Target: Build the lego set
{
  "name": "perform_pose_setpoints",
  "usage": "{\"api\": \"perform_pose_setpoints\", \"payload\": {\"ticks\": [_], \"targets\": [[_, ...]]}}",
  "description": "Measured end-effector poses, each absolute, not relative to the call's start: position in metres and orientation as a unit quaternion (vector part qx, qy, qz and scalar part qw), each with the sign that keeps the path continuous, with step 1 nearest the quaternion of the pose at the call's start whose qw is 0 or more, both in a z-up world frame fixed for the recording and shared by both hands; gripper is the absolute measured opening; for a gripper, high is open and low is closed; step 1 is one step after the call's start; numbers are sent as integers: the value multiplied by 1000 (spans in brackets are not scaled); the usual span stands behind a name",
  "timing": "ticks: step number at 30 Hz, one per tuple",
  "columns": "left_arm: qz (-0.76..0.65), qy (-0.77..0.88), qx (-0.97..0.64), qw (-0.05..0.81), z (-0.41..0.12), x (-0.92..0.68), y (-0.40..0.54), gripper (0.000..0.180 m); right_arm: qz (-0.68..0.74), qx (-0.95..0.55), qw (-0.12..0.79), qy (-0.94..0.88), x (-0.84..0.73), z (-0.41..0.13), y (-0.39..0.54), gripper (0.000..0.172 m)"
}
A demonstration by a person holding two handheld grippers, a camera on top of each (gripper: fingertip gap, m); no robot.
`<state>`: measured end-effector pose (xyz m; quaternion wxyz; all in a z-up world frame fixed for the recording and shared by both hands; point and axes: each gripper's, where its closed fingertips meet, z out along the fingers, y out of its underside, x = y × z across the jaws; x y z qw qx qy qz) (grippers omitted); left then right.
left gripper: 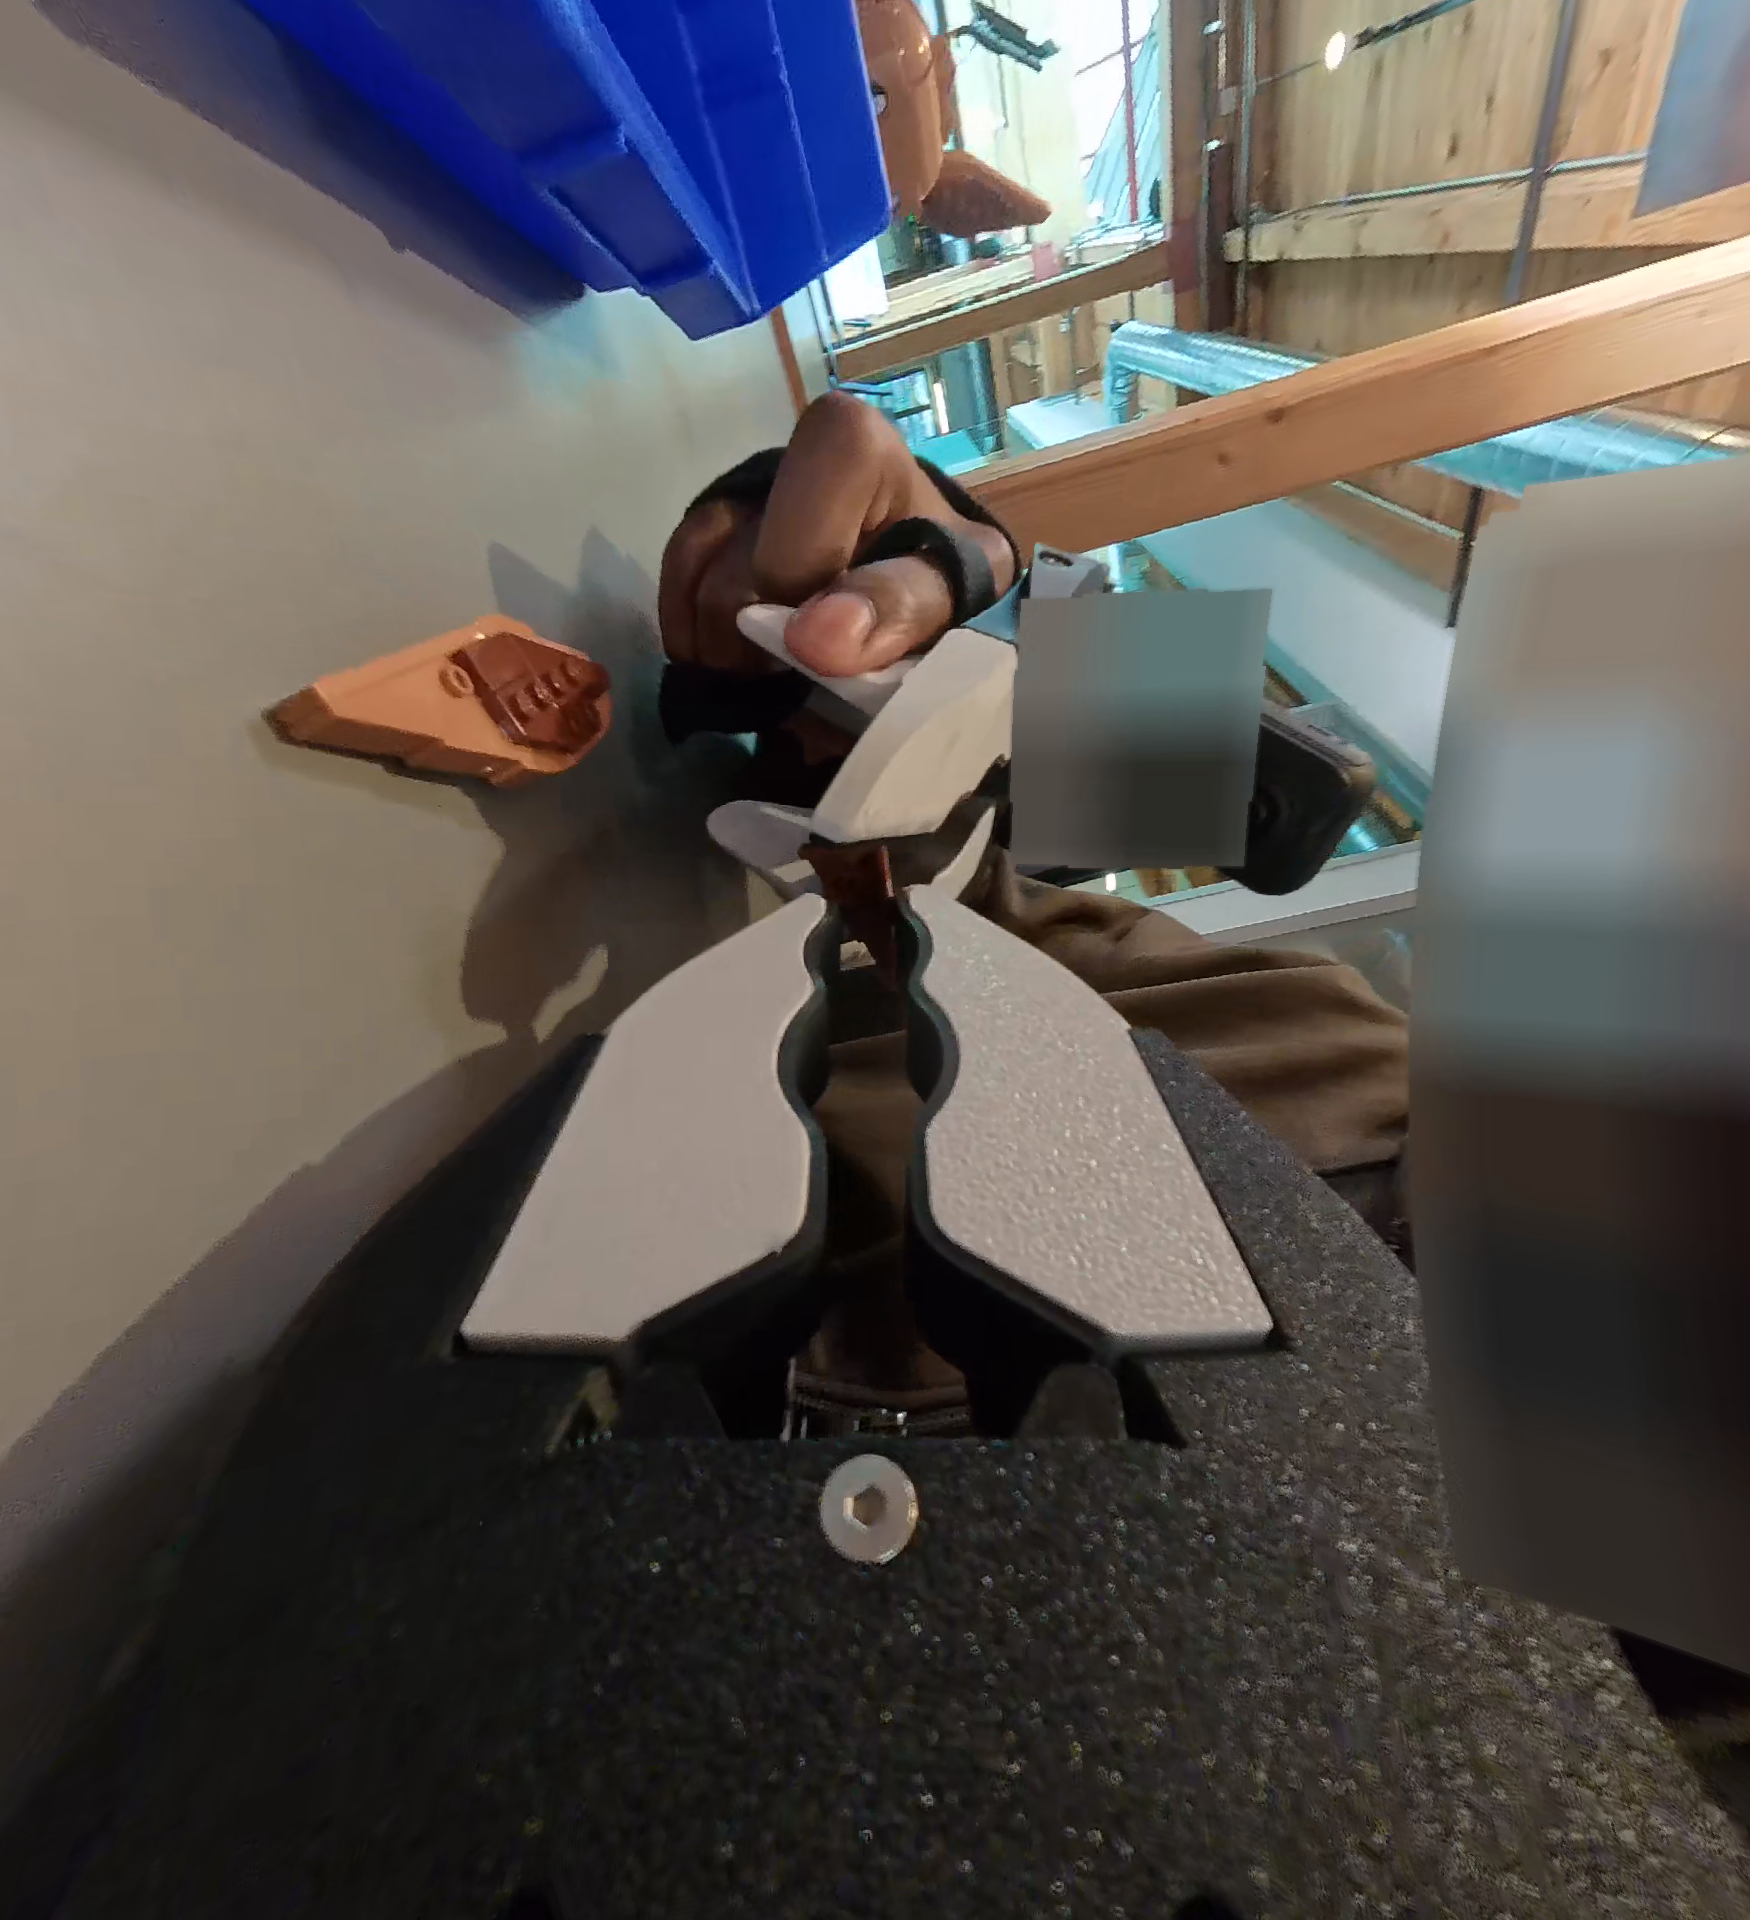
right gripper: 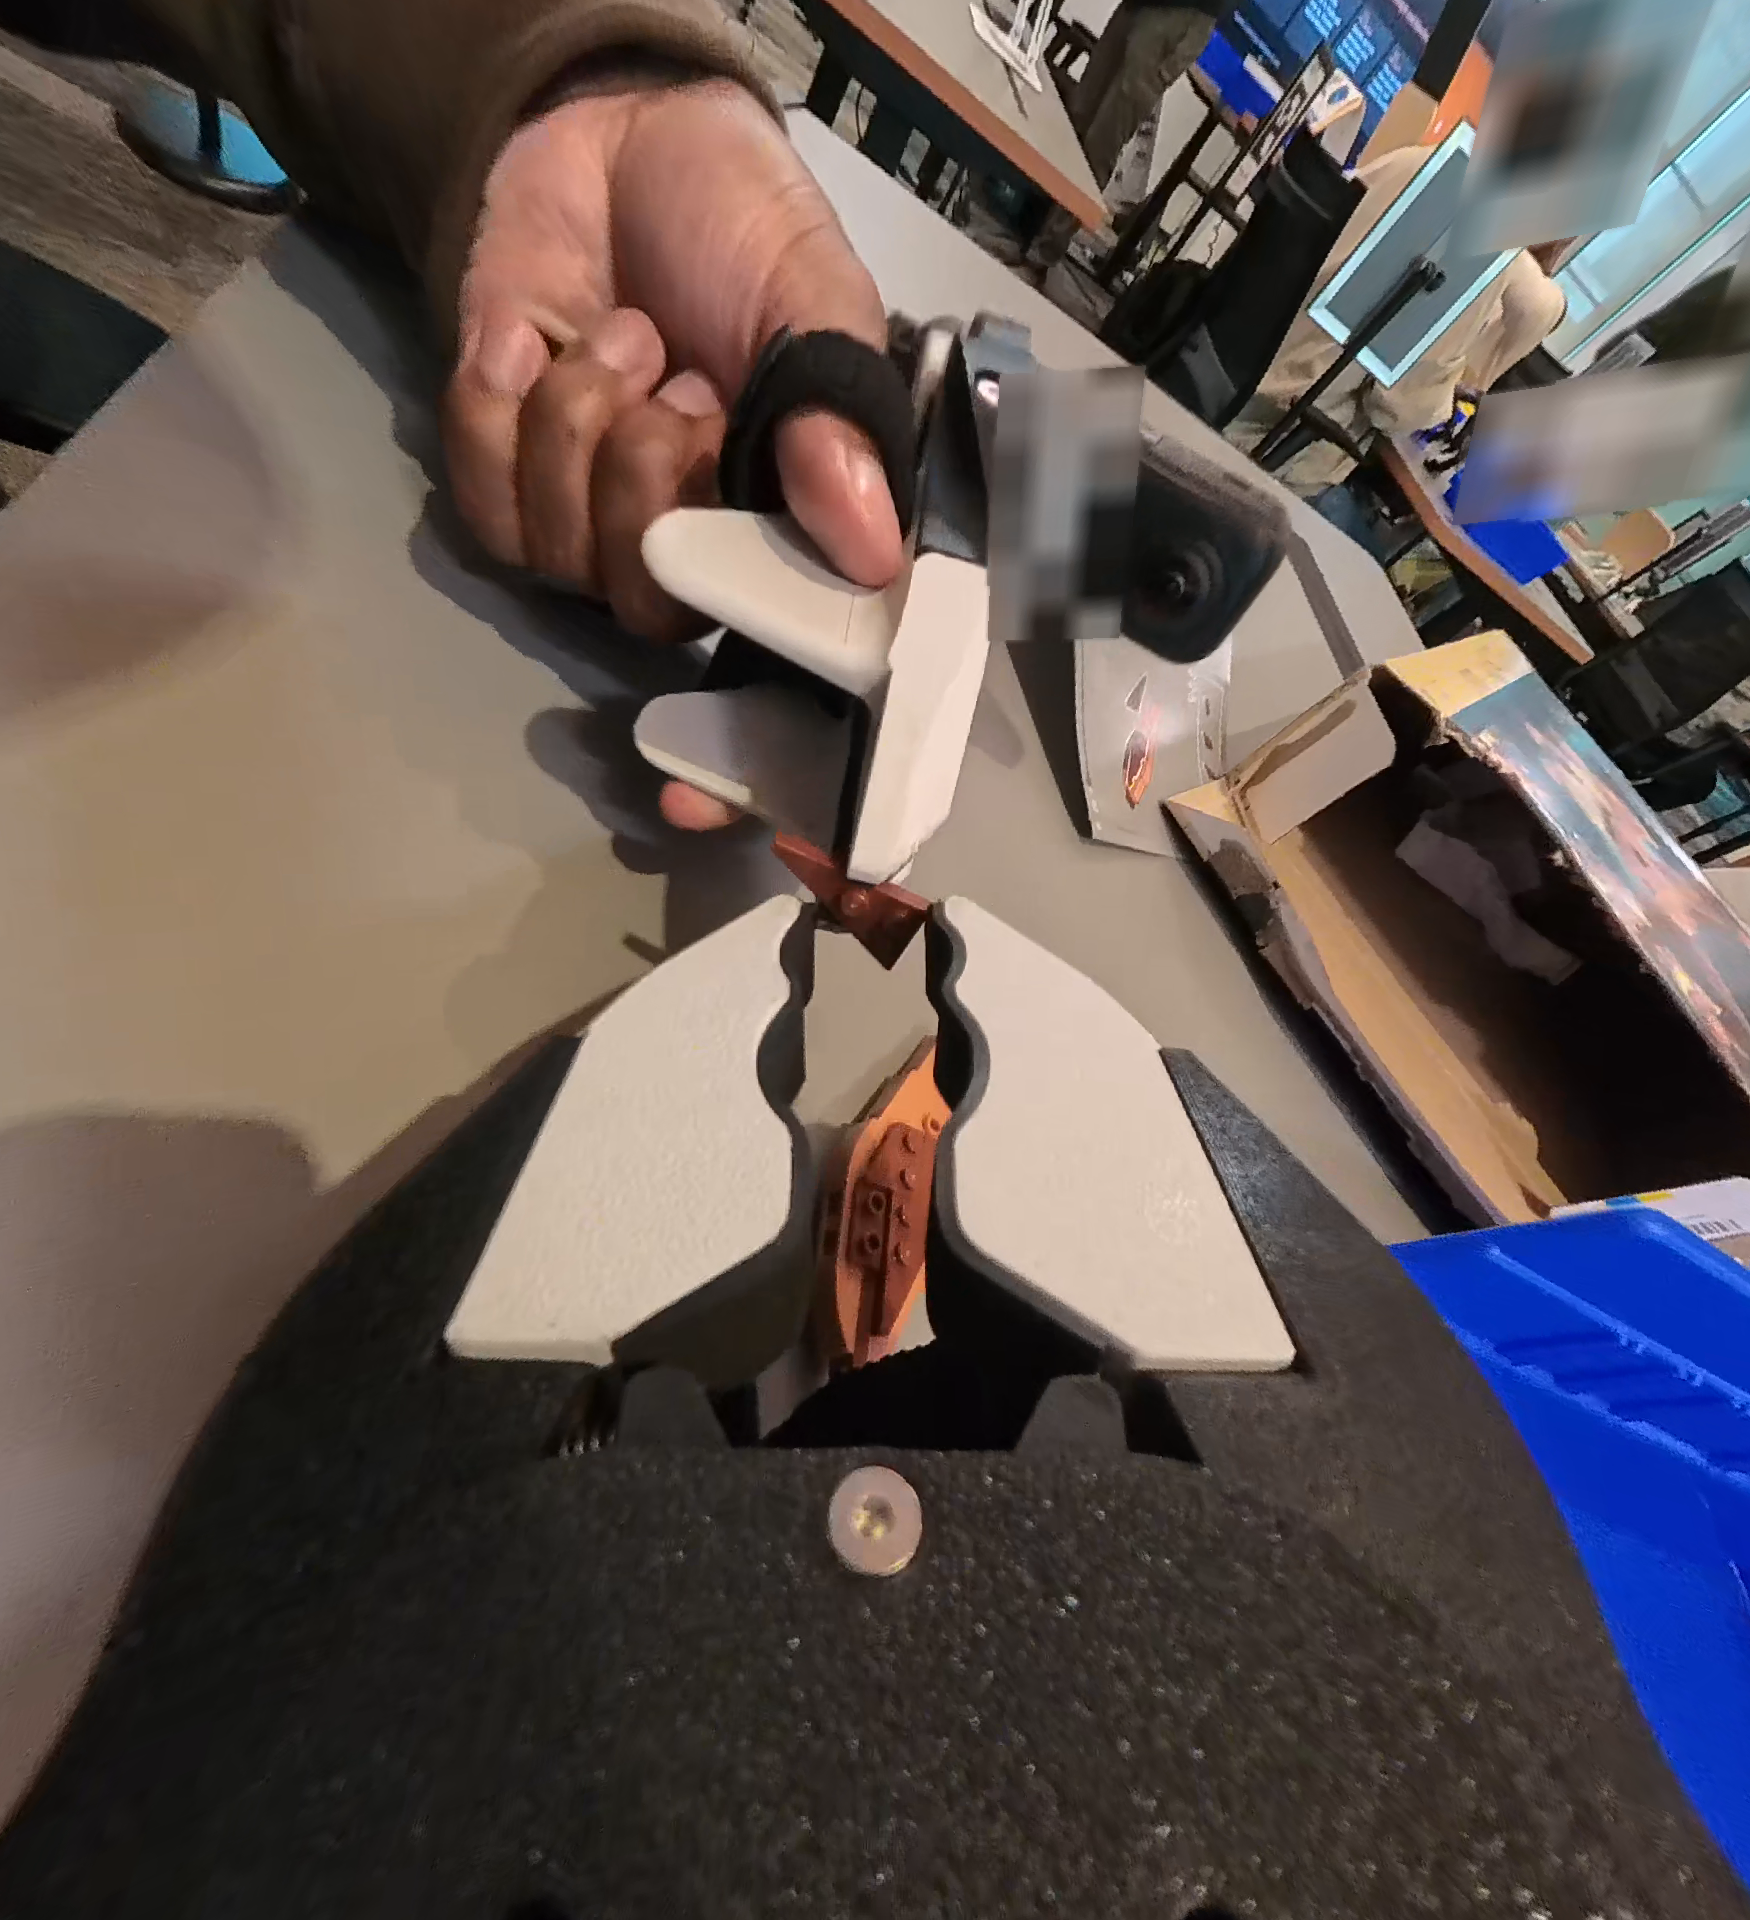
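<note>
Two grippers meet tip to tip over a grey table (right gripper: 175, 831), each clamped on the same small reddish-brown brick plate (right gripper: 876, 920). The right gripper (right gripper: 871, 925) pinches the plate's wide end between its fingertips; the left gripper (left gripper: 869, 914) pinches its narrow end, seen edge-on. Each holder's hand (right gripper: 642, 343) curls round its handle, thumb through a black loop. An orange and brown brick assembly (left gripper: 466, 707) lies on the table below, partly hidden behind the right gripper's fingers. One blue bin (right gripper: 1629, 1455) is cut off by the frame; the torn cardboard box (right gripper: 1473, 987) holds contents too dim to make out.
</note>
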<state>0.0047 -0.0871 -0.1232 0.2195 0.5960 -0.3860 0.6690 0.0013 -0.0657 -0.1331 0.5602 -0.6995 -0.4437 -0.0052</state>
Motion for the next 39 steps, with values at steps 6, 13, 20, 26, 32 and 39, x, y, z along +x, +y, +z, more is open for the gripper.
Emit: {"api": "perform_pose_setpoints", "payload": {"ticks": [6, 13, 20, 26, 32, 39], "targets": [[627, -458, 614, 144, -135, 6, -80, 9, -35, -710, 545, -445, 5, -140, -62, 16], [571, -536, 619, 56, -145, 9, -75, 10, -75, -716, 530, -448, 9, -148, -58, 14], [534, -585, 610, 5, -149, 8, -72, 10, -84, -718, 526, -447, 12, -150, -57, 7], [544, -590, 597, 8, -144, 6, -73, 10, -59, -724, 529, -439, 11, -148, -58, 7], [564, -640, 520, -43, -125, 1, -74, 12, 25, -757, 510, -407, 9, -152, -63, 7], [455, -795, 291, -276, -131, -7, -65, 27, 181, -827, 450, -286, 13, -157, -64, 7]]}}
